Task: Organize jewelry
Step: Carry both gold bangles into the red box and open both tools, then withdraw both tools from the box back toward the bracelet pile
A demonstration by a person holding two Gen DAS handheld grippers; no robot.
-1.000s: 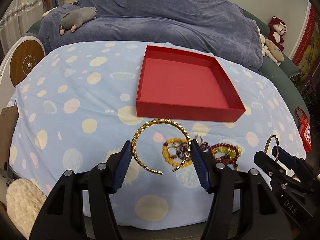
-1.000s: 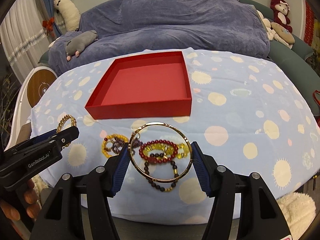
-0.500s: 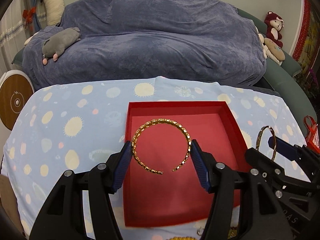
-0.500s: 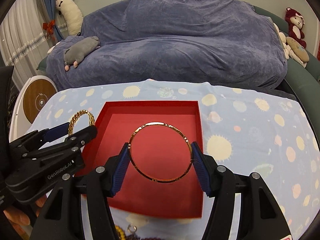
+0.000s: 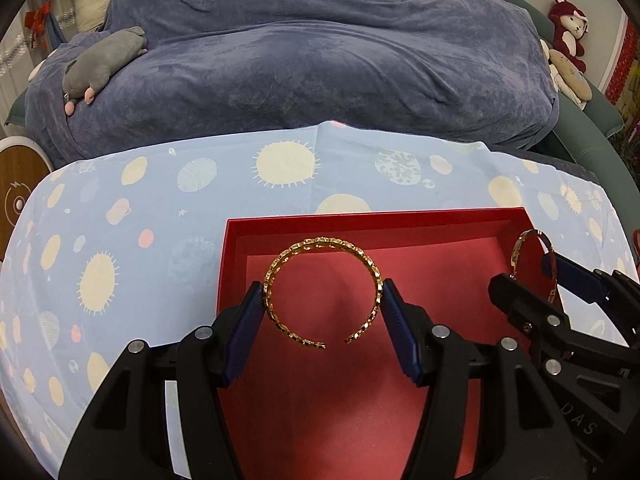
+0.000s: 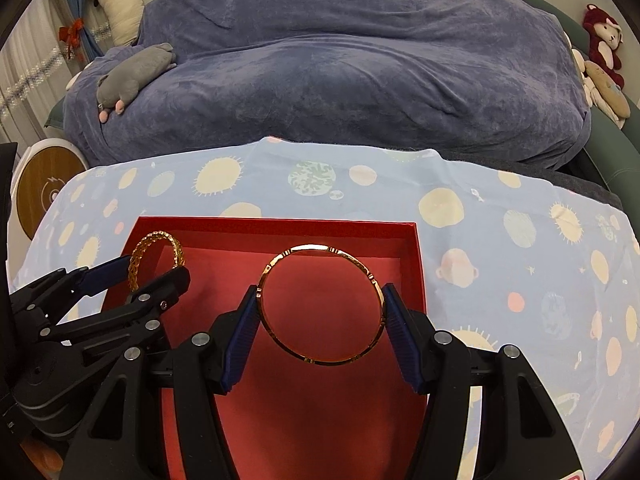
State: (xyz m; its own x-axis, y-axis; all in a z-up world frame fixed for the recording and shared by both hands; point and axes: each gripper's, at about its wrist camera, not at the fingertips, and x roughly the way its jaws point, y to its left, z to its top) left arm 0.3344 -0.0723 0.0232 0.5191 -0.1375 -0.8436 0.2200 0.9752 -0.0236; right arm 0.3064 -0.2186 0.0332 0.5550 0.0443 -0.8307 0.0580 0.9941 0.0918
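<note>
Holding two gold bangles above the red box (image 5: 400,400).
Left claw (image 5: 323,306) grips the open chain cuff (image 5: 320,245); right claw (image 6: 321,312) grips the closed ring bangle (image 6: 320,249), side by side over the box on the table (image 5: 120,240).

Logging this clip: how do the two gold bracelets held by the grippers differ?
The left gripper holds an open cuff, gap toward the camera; the right gripper holds a closed bangle. The cuff looks textured and chain-like; the bangle is smooth with marked segments. Both are gold, clamped across their width, over the red box.
</note>
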